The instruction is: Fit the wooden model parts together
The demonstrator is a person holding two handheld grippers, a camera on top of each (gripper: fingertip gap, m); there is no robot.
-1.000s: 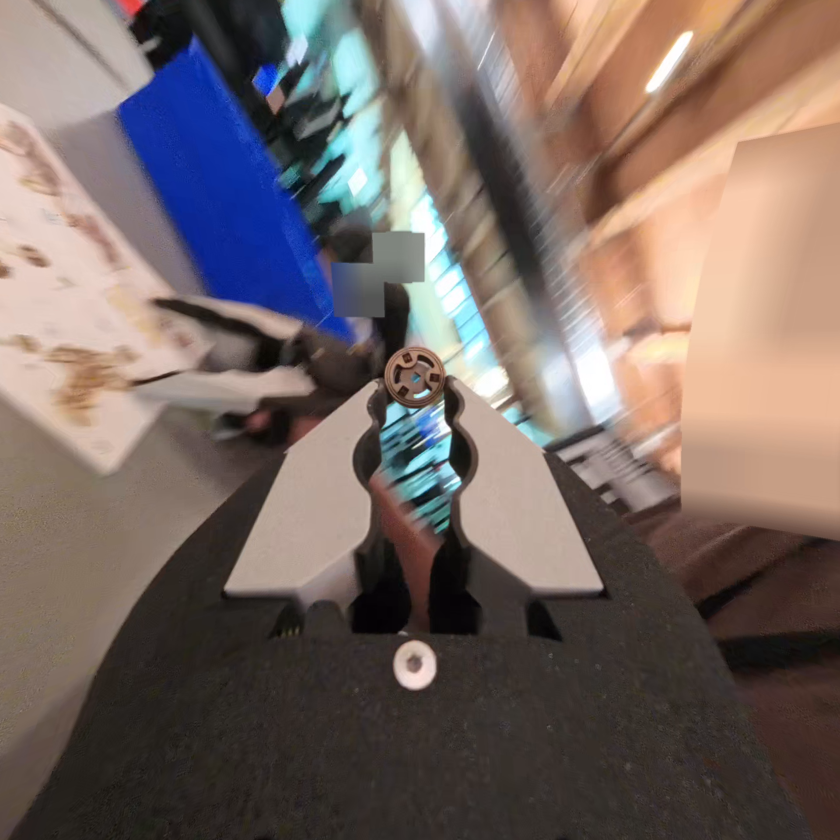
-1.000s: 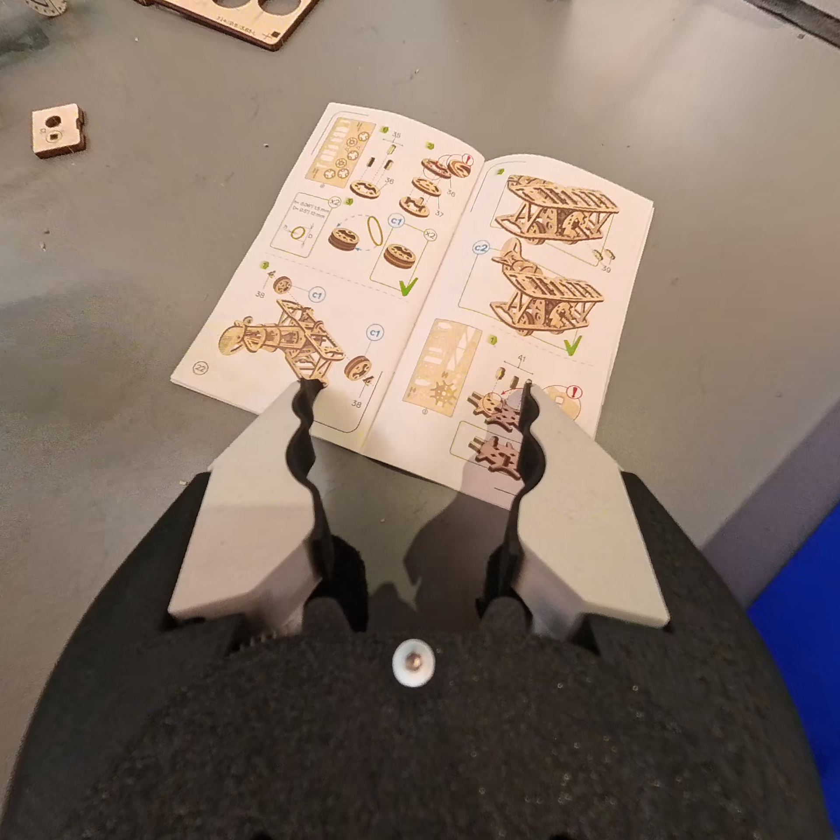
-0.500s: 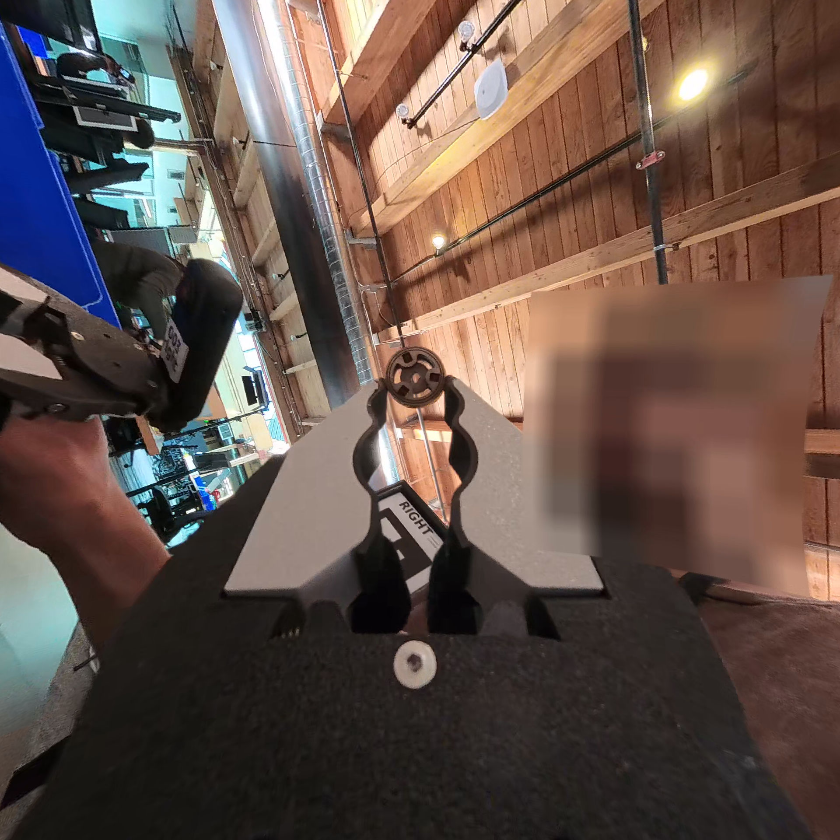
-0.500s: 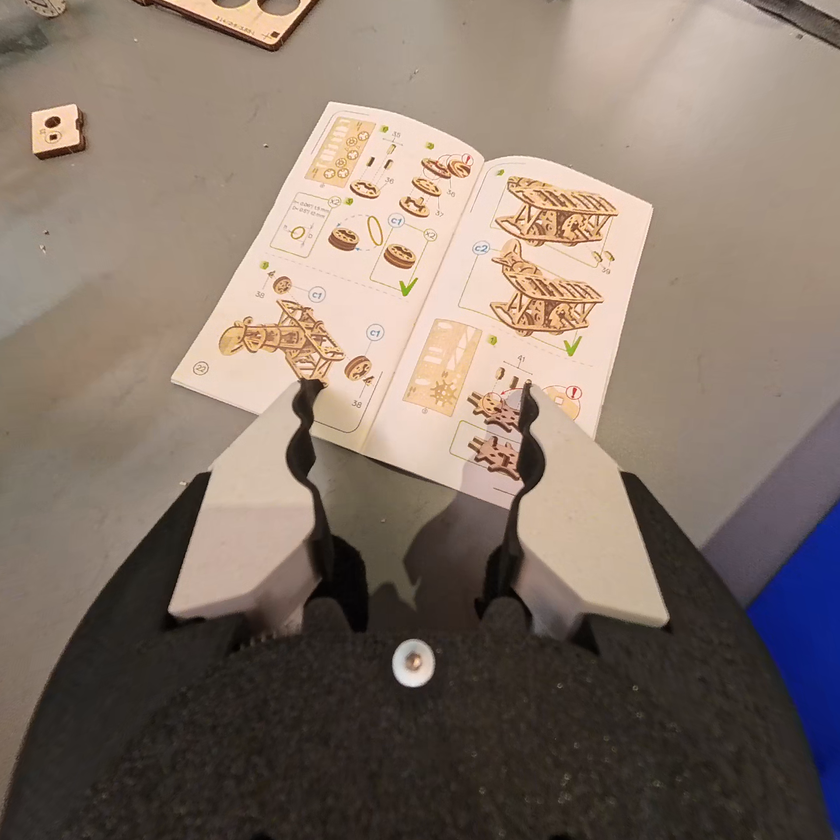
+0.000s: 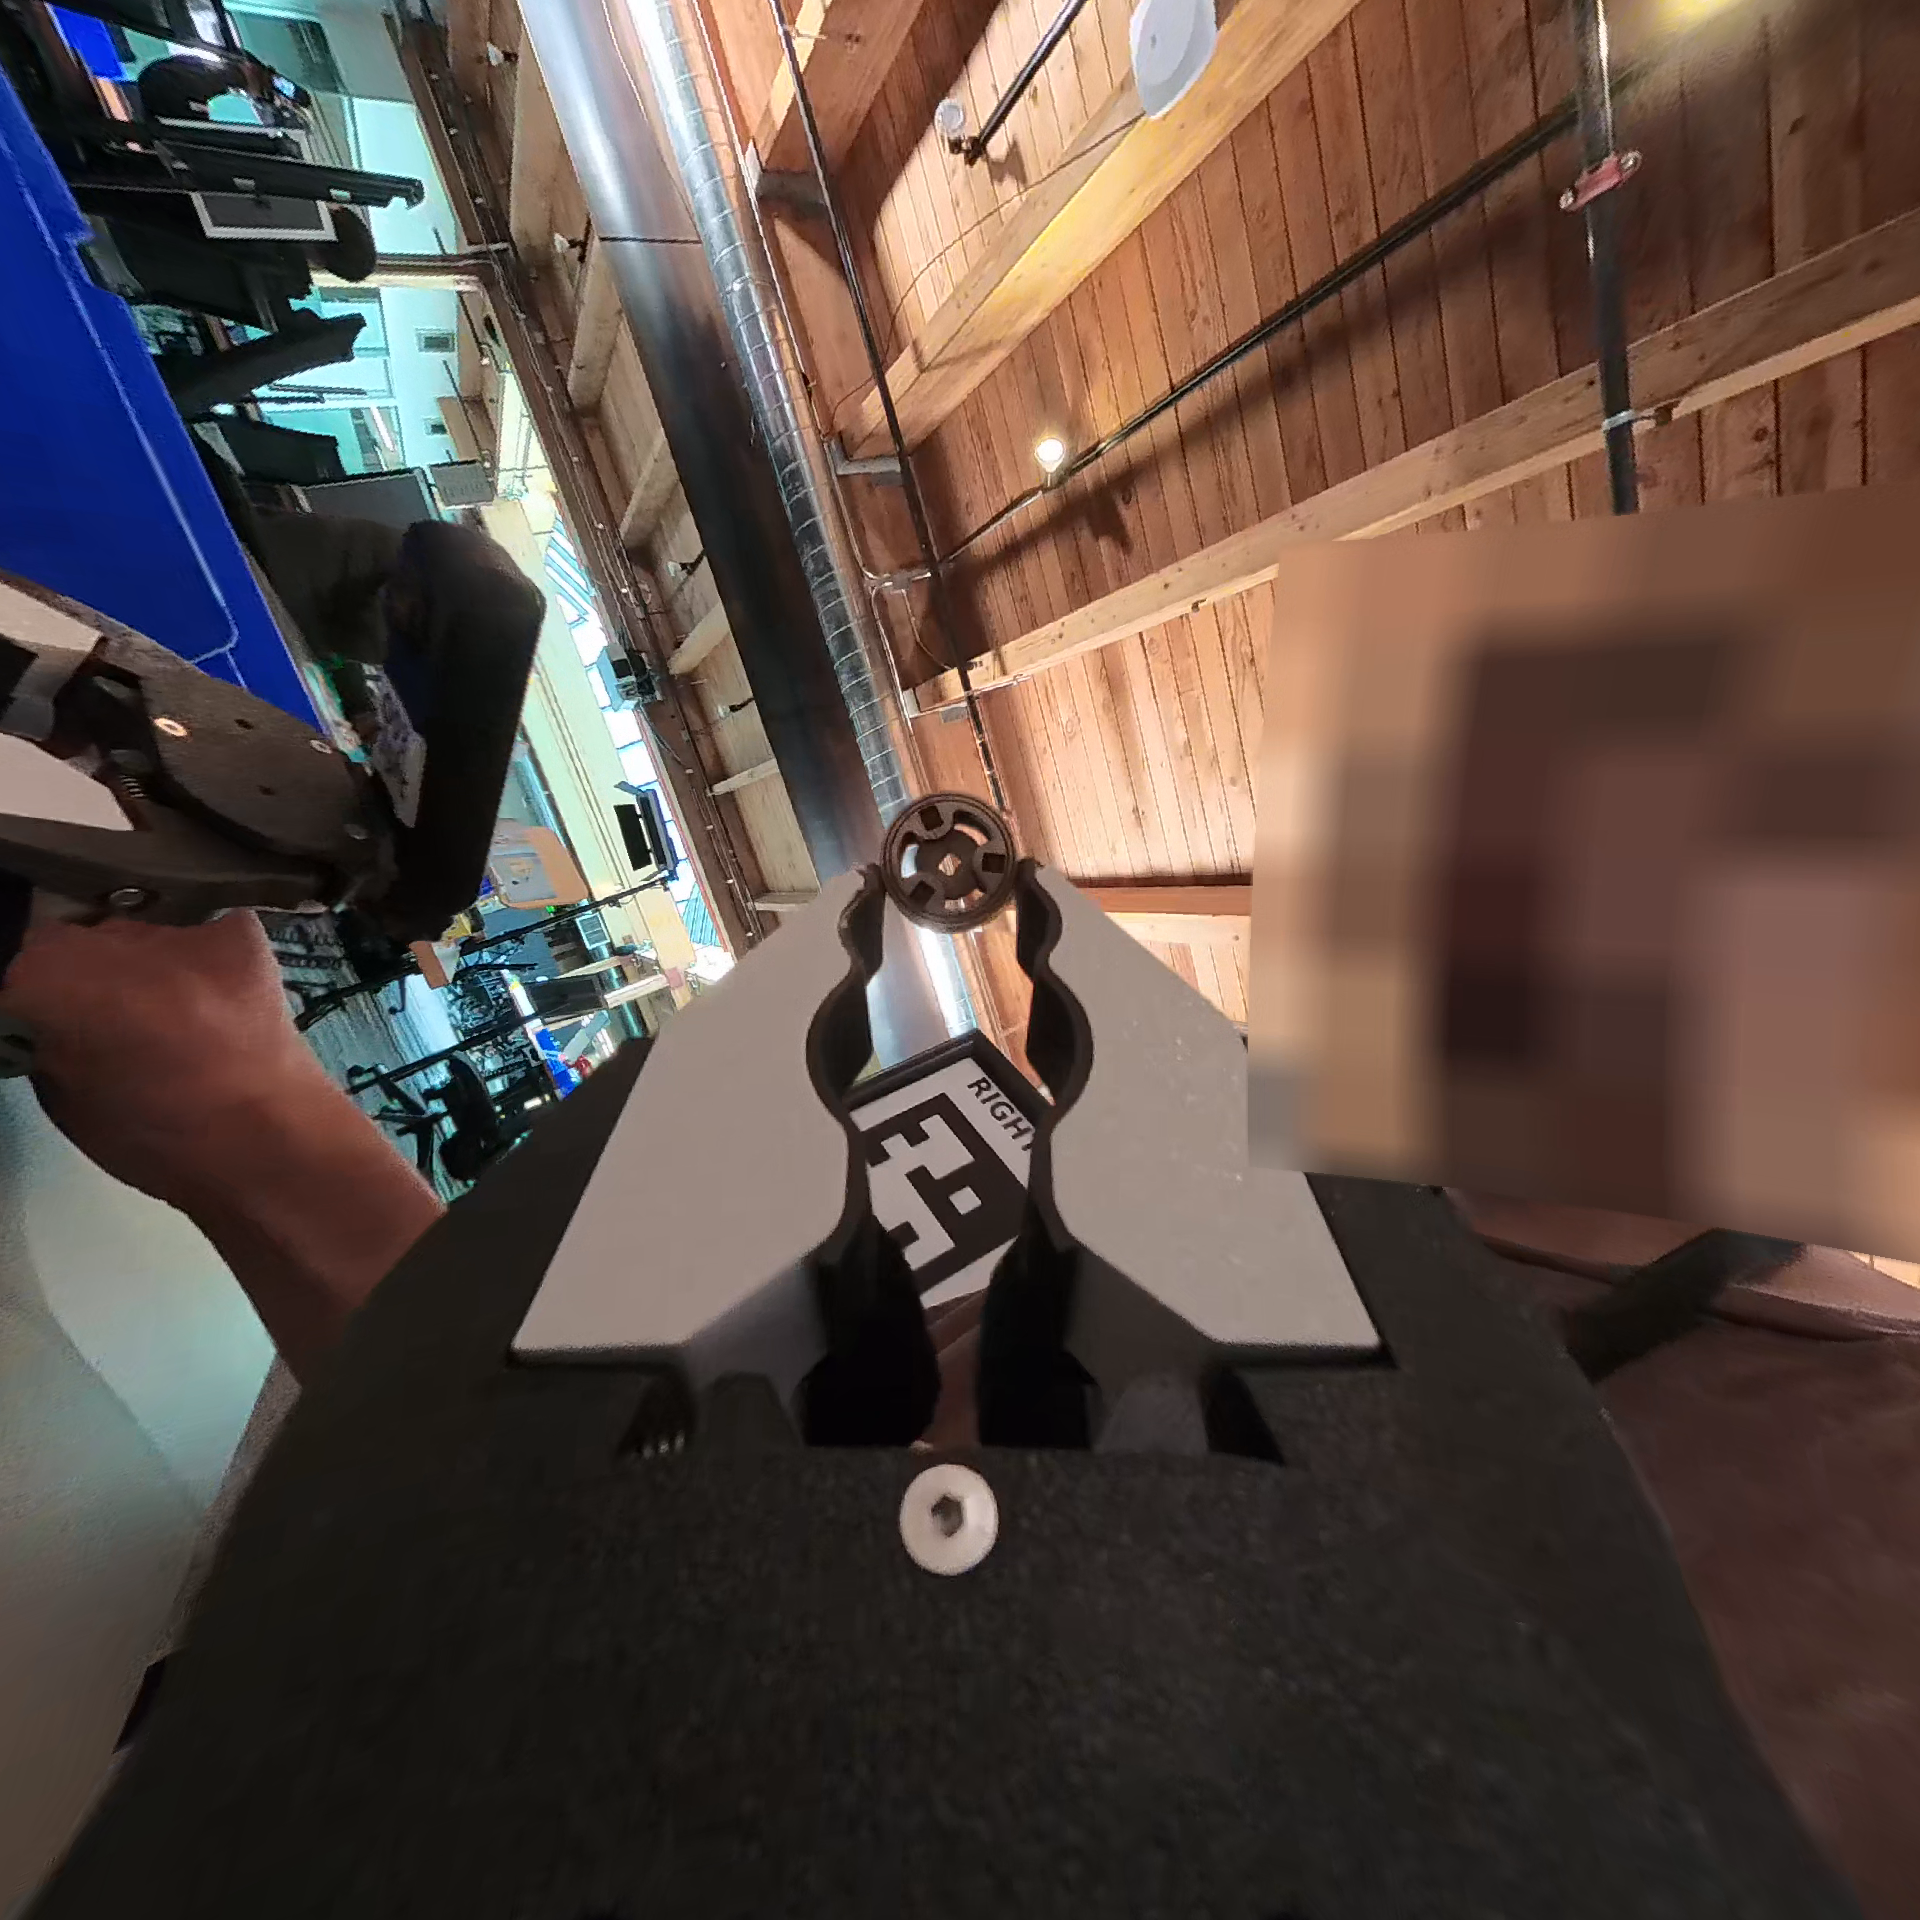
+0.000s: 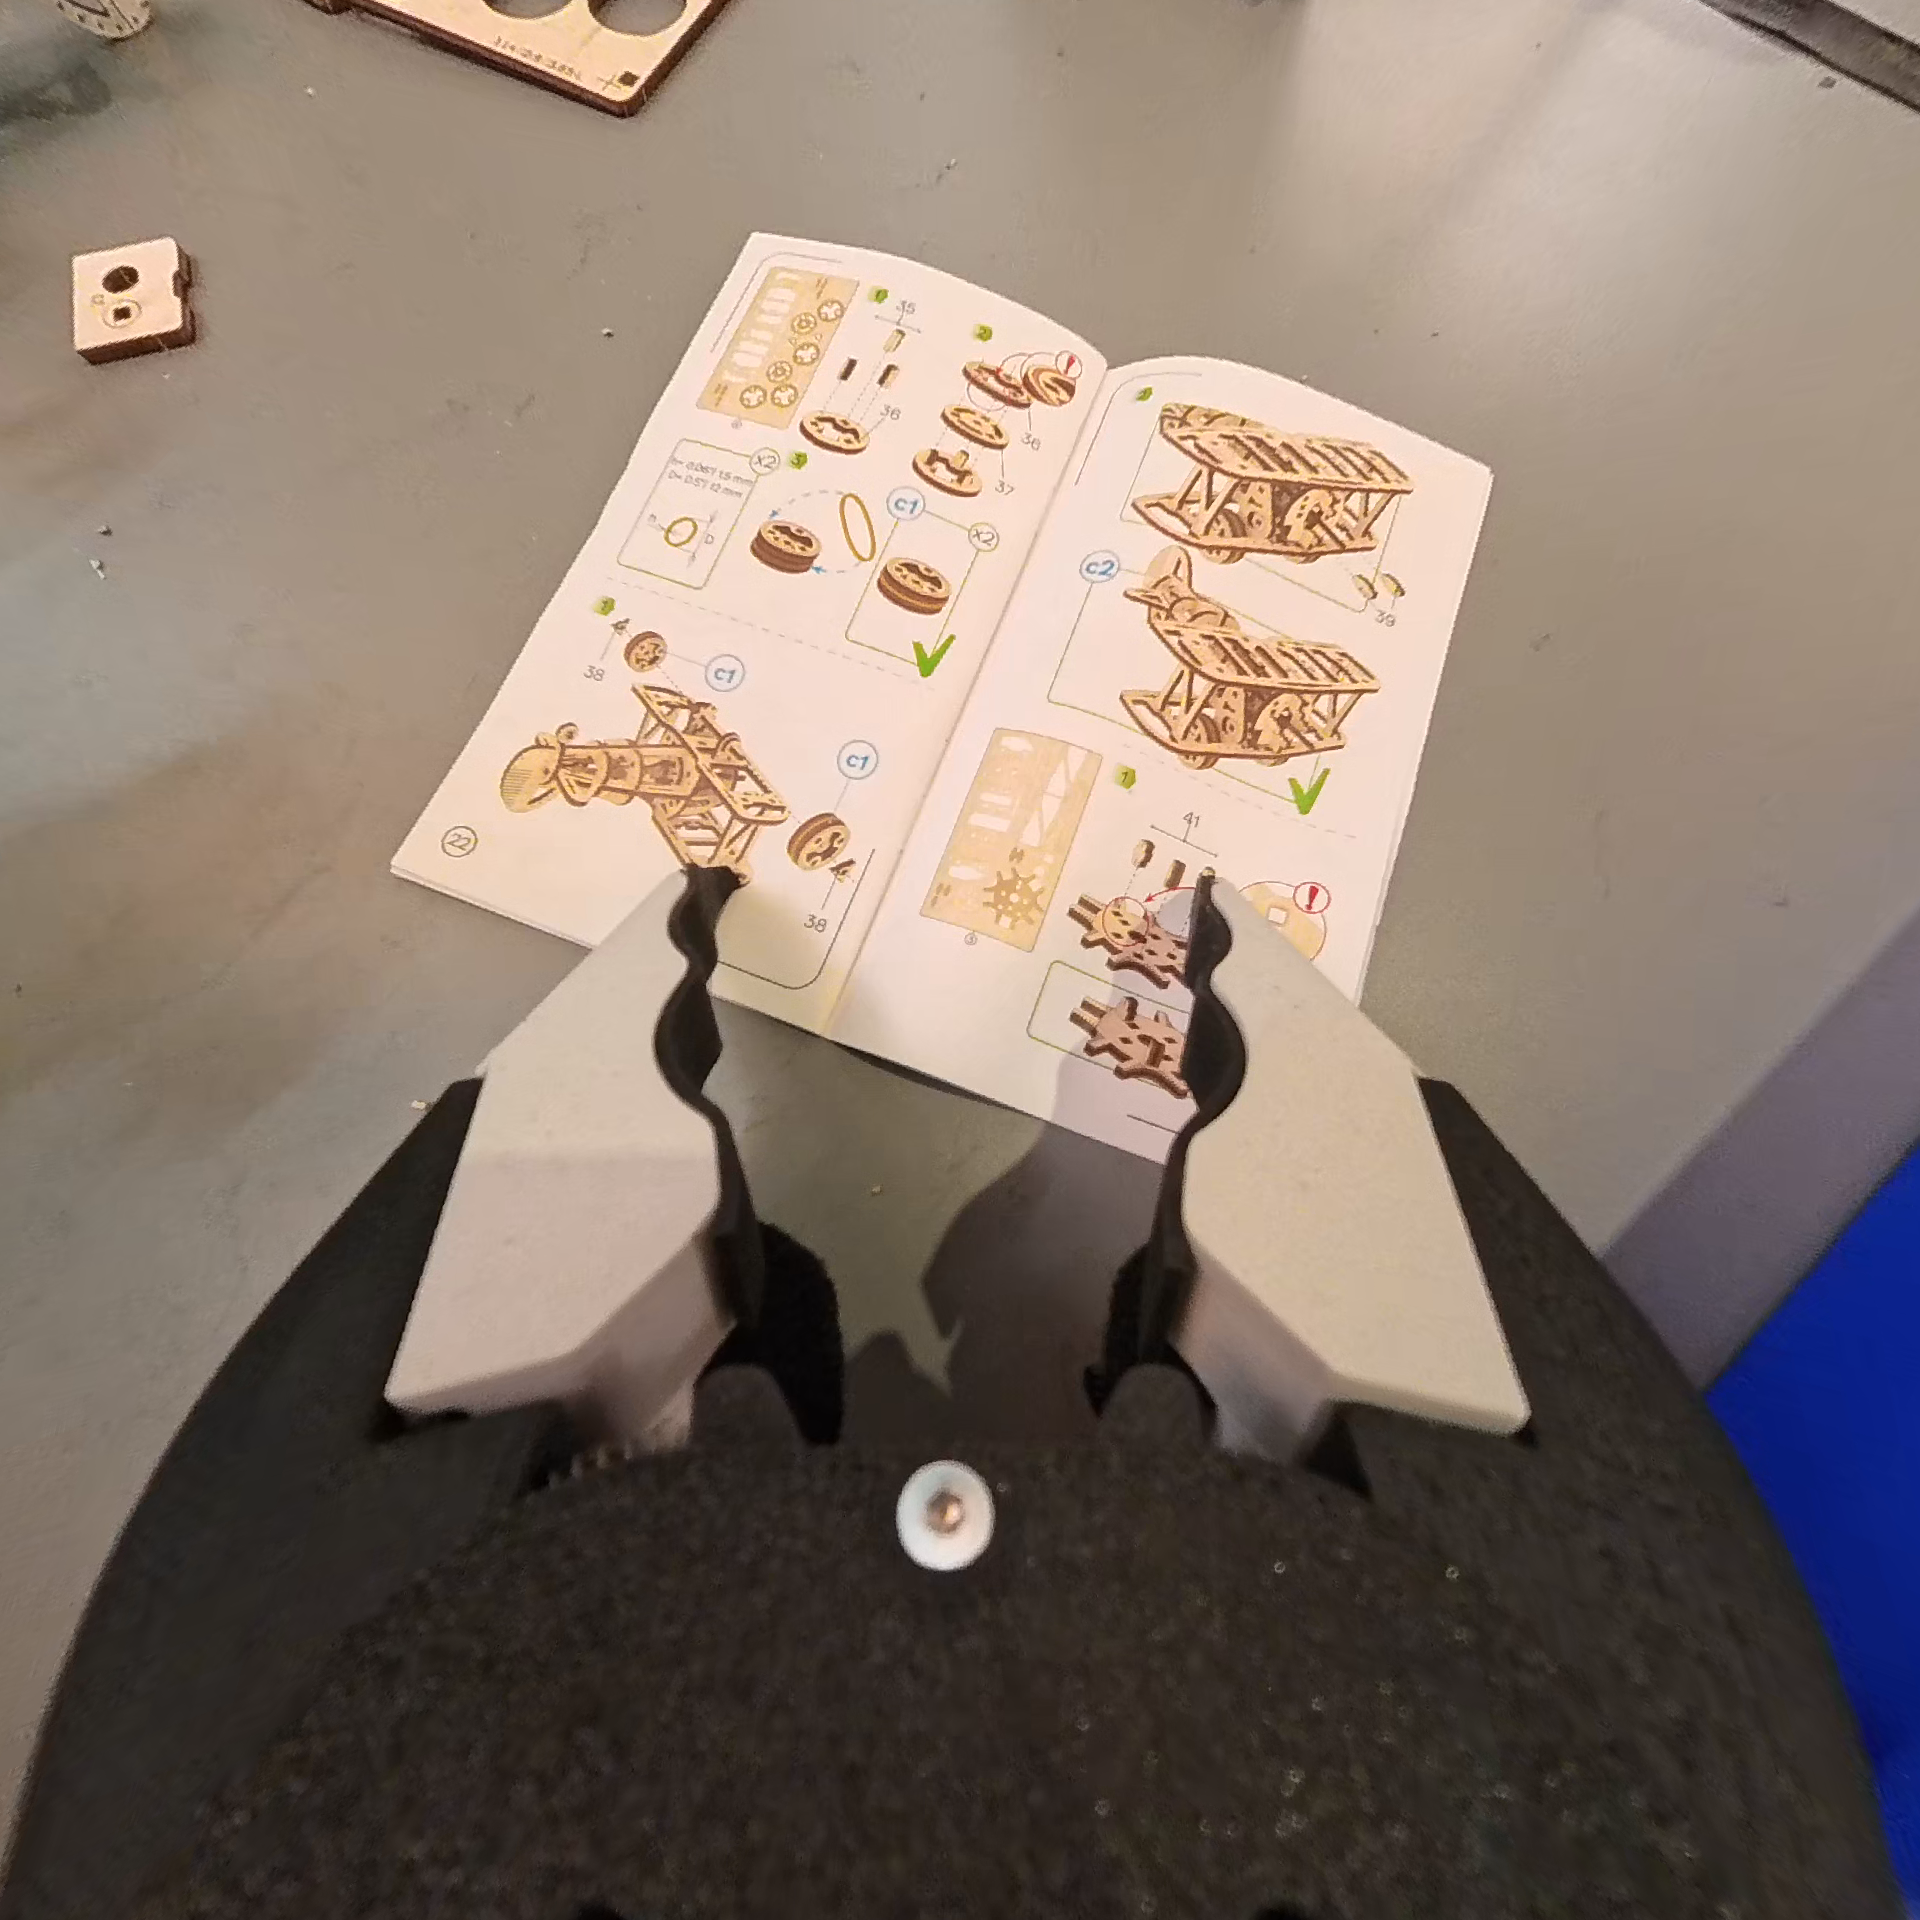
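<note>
My left gripper [image 5: 948, 883] is shut on a small round wooden wheel part [image 5: 947, 860] pinched at its fingertips; it is tilted up toward the wooden ceiling. The other gripper [image 5: 239, 769] shows at the left of that view, held by a hand [image 5: 156, 1049]. My right gripper [image 6: 951, 883] is open and empty, hovering over the near edge of an open instruction booklet [image 6: 935, 665] that lies on the grey table [image 6: 312, 644]. A small square wooden piece [image 6: 130, 299] lies at the far left. A wooden parts sheet [image 6: 540, 42] with round cut-outs lies at the top edge.
The table's right edge [image 6: 1766, 1122] runs close to the booklet, with a blue surface [image 6: 1839, 1403] beyond it. In the left wrist view there is a blue panel [image 5: 94, 436], a metal duct [image 5: 748, 395] and a black-and-white marker tag [image 5: 945, 1164] behind the fingers.
My left gripper has swung upward from the table and room toward the ceiling, still holding the wheel part. The right gripper and booklet have not moved.
</note>
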